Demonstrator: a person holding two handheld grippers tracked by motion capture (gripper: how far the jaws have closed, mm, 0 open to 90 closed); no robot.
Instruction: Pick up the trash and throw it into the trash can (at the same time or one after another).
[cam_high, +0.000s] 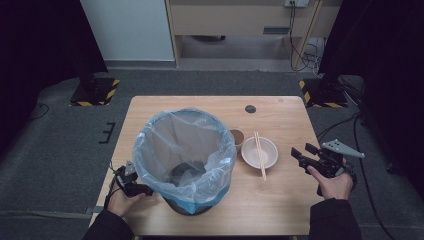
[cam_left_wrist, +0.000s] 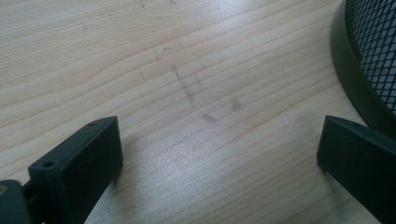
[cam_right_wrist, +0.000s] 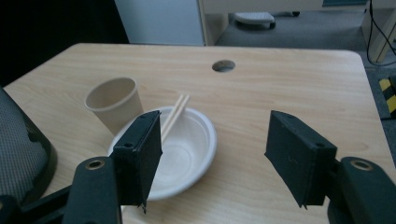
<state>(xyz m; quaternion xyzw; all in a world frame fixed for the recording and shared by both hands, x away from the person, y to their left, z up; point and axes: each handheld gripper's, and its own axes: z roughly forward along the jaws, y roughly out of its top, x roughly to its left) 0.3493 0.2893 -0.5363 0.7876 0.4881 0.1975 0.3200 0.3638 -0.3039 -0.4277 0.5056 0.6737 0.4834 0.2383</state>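
A black mesh bin (cam_high: 185, 202) lined with a pale blue bag (cam_high: 184, 150) stands on the wooden table (cam_high: 280, 200). To its right stand a paper cup (cam_high: 237, 136) and a white bowl (cam_high: 252, 152) with chopsticks (cam_high: 260, 155) laid across it. My left gripper (cam_high: 131, 184) rests low by the bin's left side. In the left gripper view the left gripper (cam_left_wrist: 219, 154) is open over bare wood, with the bin's base (cam_left_wrist: 355, 70) beside its right jaw. My right gripper (cam_high: 302, 154) hovers right of the bowl, open and holding nothing. In the right gripper view the right gripper (cam_right_wrist: 215, 154) faces the bowl (cam_right_wrist: 187, 154), chopsticks (cam_right_wrist: 175, 114) and cup (cam_right_wrist: 114, 102).
A round cable hole (cam_high: 250, 108) sits near the table's far edge. Bare wood lies between the bowl and the right edge. Dark stands with striped bases (cam_high: 95, 92) flank the table on grey floor. Cables (cam_high: 300, 50) trail at the back right.
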